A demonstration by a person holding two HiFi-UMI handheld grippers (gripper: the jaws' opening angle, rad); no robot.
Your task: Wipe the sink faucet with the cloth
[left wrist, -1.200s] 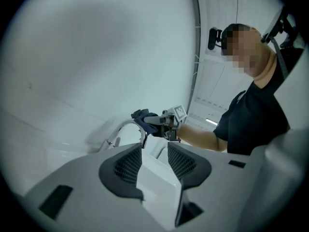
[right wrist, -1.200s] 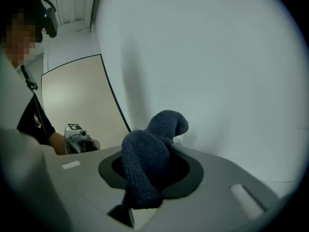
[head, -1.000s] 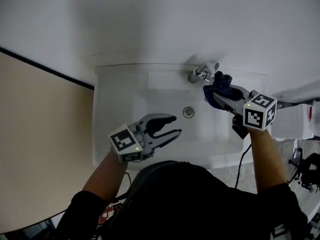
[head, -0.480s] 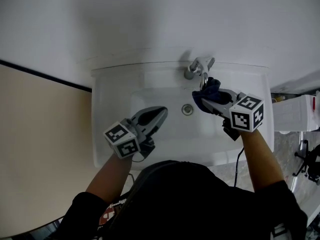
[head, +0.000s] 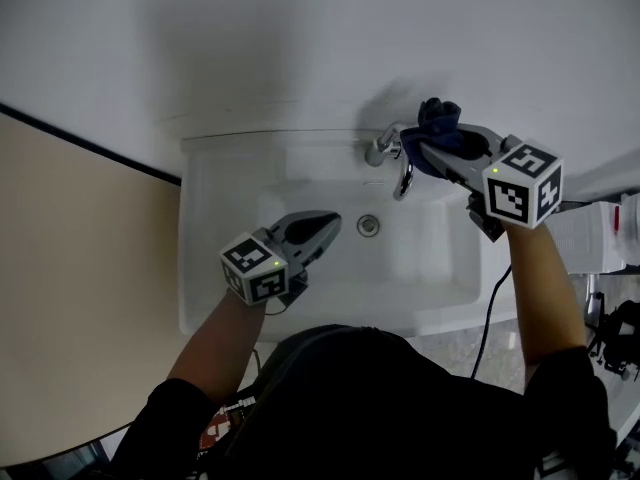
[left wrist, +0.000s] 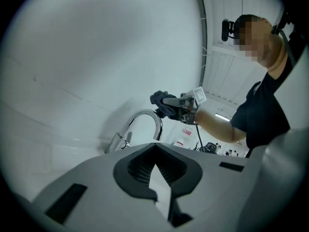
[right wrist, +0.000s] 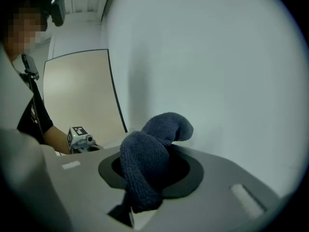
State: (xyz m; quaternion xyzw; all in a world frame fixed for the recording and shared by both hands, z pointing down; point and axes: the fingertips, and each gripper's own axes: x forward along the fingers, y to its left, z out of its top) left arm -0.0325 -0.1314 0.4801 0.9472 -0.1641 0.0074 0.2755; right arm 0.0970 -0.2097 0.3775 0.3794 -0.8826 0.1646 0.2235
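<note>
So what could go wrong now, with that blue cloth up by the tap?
The cloth is bunched in the right claw, one end sticking out loose; dragging on the faucet might tug it free into the sink. It also seems just clear of the faucet, near the wall, so a stroke could miss. The left claw is shut and steadies nothing.

1. The right claw [head: 420, 146] grips a dark blue cloth [head: 440, 120] just beside the faucet [head: 393, 151], close to the wall.
2. The left claw [head: 322, 228], jaws together, hovers over the white sink [head: 200, 268], near its drain [head: 368, 225].
</note>
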